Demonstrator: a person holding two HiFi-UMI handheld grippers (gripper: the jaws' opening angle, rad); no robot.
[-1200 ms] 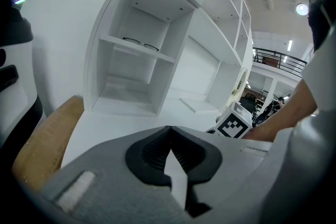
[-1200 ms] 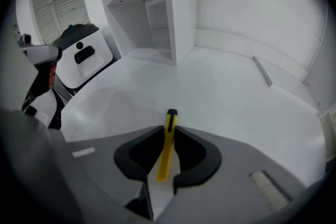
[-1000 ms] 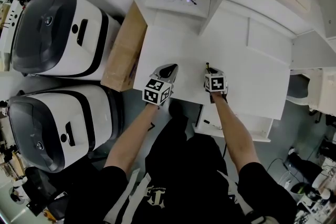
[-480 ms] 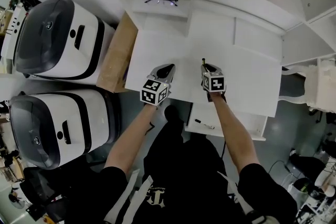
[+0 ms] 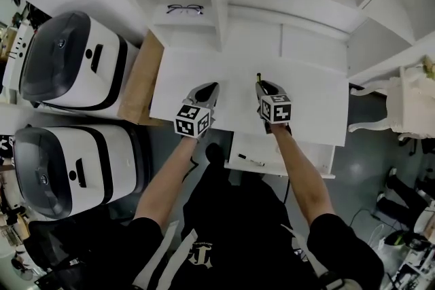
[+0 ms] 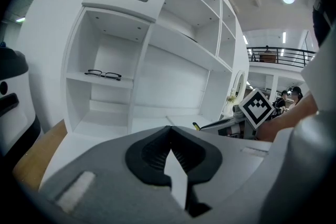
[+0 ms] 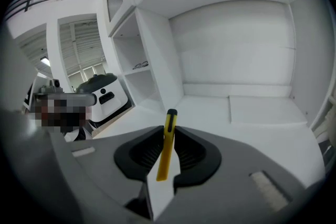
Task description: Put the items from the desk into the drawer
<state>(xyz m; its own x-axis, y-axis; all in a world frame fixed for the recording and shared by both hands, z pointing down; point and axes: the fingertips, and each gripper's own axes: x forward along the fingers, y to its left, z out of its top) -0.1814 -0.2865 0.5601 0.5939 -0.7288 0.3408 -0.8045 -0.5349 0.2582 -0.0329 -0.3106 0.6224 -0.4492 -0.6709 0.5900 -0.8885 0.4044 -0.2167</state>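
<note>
Both grippers over the desk's front edge, drawer open beneath

My right gripper (image 5: pixel 260 85) pinches a slim, smooth yellow pen-like tool (image 7: pixel 166 141), black tip jutting past the jaws. My left gripper (image 5: pixel 209 87) is closed on nothing. The flat white desk (image 5: pixel 306 88) runs open to its back panel. The drawer (image 5: pixel 292 158) holds a black marker (image 5: pixel 250 160).

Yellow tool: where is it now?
The yellow tool is clamped between the jaws of the right gripper, over the white desk, right of the left gripper in the head view.
</note>
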